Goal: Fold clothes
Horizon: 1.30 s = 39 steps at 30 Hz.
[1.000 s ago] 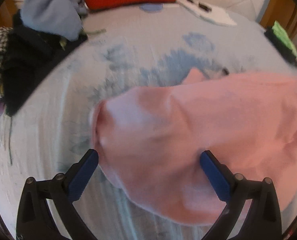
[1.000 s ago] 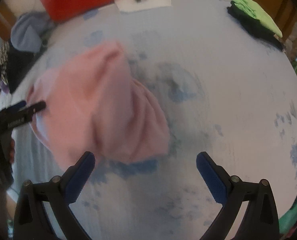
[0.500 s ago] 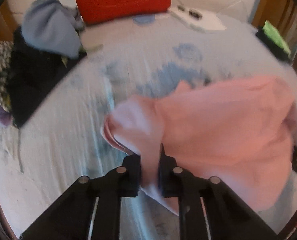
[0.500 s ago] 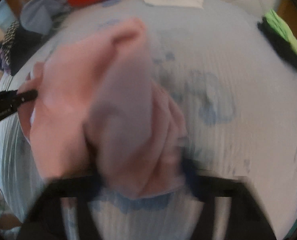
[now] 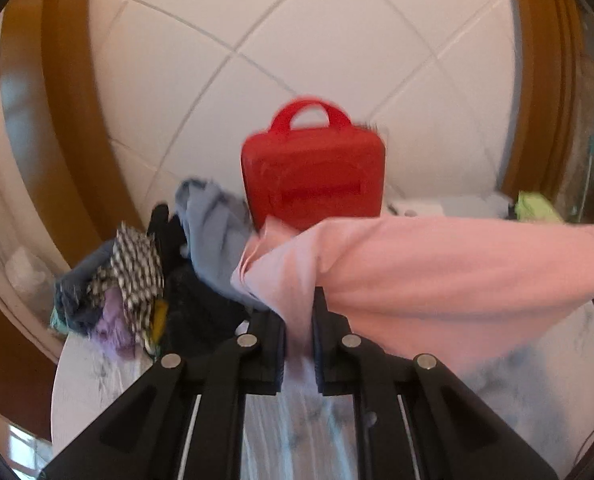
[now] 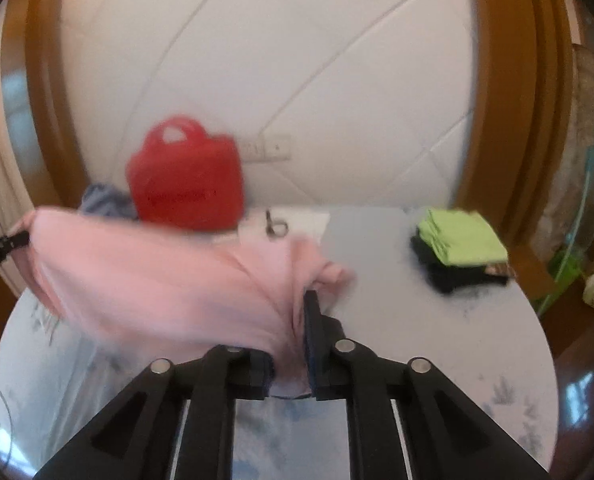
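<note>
Left wrist view has the left gripper [image 5: 299, 332] pinching a bunched end of the pink garment [image 5: 437, 280], cloth squeezed in the narrow slot between its black fingers. Right wrist view has the right gripper [image 6: 289, 332] clamped on the other bunched end; its jaws closed on the cloth and have just eased slightly wider, with fabric still filling the gap. In that view the left gripper's tip shows at the far left edge, gripping the garment's opposite corner.

The garment hangs stretched between the two grippers above the round table [image 6: 437, 320], its long axis running roughly level from one gripper to the other, sagging in the middle. Whether its lowest fold touches the pale printed tablecloth cannot be told.

Beneath and in front of the garment the table's middle is bare cloth. Toward the left rear edge lies a heap of unfolded clothes [image 5: 149, 280], dark, checked and blue-grey. A red case [image 5: 313, 176] stands upright at the back near the tiled wall. At the right rear edge sits a folded stack [image 6: 461, 252], green on black, well apart from the garment. Wooden frames flank the wall on both sides.
</note>
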### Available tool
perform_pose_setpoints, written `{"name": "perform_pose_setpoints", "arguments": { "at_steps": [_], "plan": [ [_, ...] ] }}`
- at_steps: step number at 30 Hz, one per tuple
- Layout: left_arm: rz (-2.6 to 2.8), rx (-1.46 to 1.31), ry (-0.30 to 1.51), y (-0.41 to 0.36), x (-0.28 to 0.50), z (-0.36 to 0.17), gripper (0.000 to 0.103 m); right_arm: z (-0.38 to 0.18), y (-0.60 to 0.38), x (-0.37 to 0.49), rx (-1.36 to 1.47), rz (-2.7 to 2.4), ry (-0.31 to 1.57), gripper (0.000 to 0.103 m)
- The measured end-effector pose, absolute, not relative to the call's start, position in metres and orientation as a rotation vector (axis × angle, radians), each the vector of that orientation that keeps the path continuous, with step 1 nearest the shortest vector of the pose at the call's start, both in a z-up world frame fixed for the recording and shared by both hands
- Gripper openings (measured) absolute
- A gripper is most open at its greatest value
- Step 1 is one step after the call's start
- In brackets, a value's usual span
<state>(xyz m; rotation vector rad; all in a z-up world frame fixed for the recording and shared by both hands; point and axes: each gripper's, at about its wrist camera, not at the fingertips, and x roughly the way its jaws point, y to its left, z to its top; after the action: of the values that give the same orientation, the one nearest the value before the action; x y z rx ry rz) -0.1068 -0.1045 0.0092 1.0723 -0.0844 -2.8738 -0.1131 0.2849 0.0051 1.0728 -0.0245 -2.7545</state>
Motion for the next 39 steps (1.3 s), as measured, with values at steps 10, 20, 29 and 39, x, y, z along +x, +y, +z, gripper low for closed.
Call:
{"name": "perform_pose_setpoints", "arguments": {
  "at_steps": [10, 20, 29, 39],
  "plan": [
    [-2.579, 1.768, 0.215, -0.116, -0.071, -0.152, 0.019, -0.167, 0.337, -0.069, 1.782, -2.375, -0.361, 0.057],
    [-2.602, 1.553, 0.284, -0.142, -0.083, -0.101, 0.098, -0.149, 0.341, -0.126, 1.658, -2.429, -0.339, 0.09],
    [-2.498, 1.545, 0.201, -0.178, -0.166, -0.149, 0.098, -0.16, 0.332, -0.214, 1.655, -2.45, -0.411, 0.081],
    [-2.461, 1.589, 0.192, -0.199, -0.209, -0.176, 0.098, -0.157, 0.297, -0.28, 1.654, -2.425, -0.3, 0.081]
  ]
}}
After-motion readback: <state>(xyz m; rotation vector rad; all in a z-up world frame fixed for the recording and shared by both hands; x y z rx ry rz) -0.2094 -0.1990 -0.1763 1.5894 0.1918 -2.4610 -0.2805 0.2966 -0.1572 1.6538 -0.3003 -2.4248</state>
